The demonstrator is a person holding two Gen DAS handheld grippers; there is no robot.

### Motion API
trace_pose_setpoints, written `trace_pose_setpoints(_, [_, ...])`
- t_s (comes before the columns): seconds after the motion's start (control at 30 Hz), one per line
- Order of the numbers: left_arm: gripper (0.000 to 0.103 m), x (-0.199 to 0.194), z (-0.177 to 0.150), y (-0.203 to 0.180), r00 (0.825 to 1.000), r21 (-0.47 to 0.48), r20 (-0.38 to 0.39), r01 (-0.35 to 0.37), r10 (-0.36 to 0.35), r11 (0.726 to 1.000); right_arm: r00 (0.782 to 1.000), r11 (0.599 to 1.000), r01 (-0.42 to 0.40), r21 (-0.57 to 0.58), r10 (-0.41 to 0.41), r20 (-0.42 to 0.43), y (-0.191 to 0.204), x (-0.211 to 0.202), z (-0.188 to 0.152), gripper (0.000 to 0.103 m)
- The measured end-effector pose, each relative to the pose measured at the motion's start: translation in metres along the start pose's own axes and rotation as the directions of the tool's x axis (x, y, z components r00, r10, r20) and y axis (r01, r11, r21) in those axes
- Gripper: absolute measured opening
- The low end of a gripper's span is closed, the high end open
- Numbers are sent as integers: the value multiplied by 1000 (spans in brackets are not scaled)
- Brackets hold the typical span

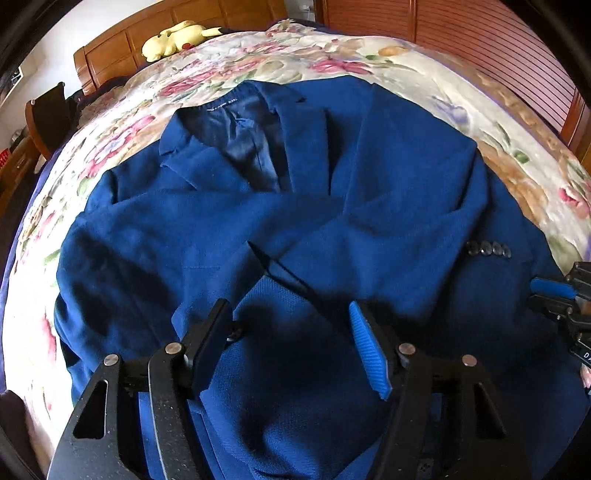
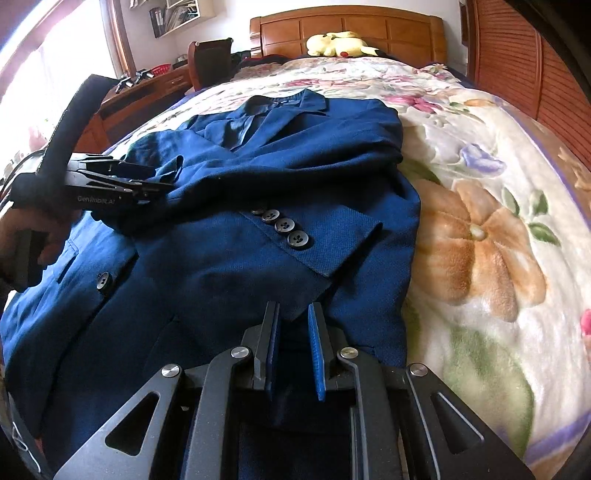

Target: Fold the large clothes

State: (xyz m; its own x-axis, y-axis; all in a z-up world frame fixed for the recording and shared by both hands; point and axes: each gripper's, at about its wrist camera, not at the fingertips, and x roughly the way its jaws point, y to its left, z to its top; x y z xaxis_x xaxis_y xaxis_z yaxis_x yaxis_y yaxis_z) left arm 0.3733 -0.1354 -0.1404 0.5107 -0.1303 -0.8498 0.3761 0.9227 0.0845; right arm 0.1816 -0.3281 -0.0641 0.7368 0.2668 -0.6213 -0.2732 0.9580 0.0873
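Blue jacket (image 1: 280, 206) lies front-up on the floral blanket (image 2: 480, 206) covering the bed, collar toward the headboard (image 2: 347, 27), hem toward the person. Progress looks like mid-fold: both sleeves are already brought in across the chest, the cuff with 4 buttons (image 2: 284, 225) lying on top of the front panel, sides tucked narrower. Judged remaining: the lengthwise fold, hem up toward the collar, plus smoothing; the cloth near the hem is rumpled. Left gripper (image 1: 291, 339) sits over the lower front panel, pitched steeply down, jaws roughly half open; a raised fold of fabric stands between the fingers (image 1: 369, 350), but the pads do not visibly press it, so no grip yet. In the right wrist view the left gripper (image 2: 147, 186) shows side-on above the left sleeve area, the person's hand (image 2: 40, 236) wrapped on its handle. Right gripper (image 2: 293, 332) is at the hem on the right side, angled moderately down, jaws nearly closed with a narrow gap; the jacket edge appears to run into that gap, likely pinched, though pad contact cannot be confirmed from this angle. Yellow plush toy (image 2: 338, 44) sits by the headboard, well apart from the work.
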Motion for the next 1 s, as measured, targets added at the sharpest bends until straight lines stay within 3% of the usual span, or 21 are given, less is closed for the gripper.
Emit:
trace_pose_setpoints(0.07, [50, -1, -1, 1, 1000, 2, -7, 20, -20, 1000, 1000, 1000, 0, -1, 0, 0, 0, 0, 0, 16])
trace_pose_setpoints(0.2, [17, -3, -3, 6, 999, 24, -36, -15, 15, 1000, 1000, 1000, -3, 1, 3, -1, -1, 0, 0, 16])
trace_pose_setpoints(0.33, [13, -17, -5, 23, 999, 22, -12, -30, 30, 999, 1000, 1000, -3, 1, 3, -1, -1, 0, 0, 16])
trace_pose_setpoints(0.47, [13, -57, -8, 45, 994, -7, 108, -26, 26, 1000, 1000, 1000, -4, 1, 4, -1, -1, 0, 0, 16])
trace_pose_setpoints(0.63, [13, -111, -21, 54, 974, 0, 225, 0, 0, 1000, 1000, 1000, -8, 5, 8, -1, -2, -1, 0, 16])
trace_pose_setpoints(0.8, [13, -140, -52, 38, 963, 44, 263, 44, -54, 998, 1000, 1000, -11, 7, 11, -2, -3, 0, 0, 16])
trace_pose_setpoints(1.0, [13, -135, -91, 21, 967, 63, 233, 89, -102, 994, 1000, 1000, -11, 7, 11, -2, -3, 0, 0, 16])
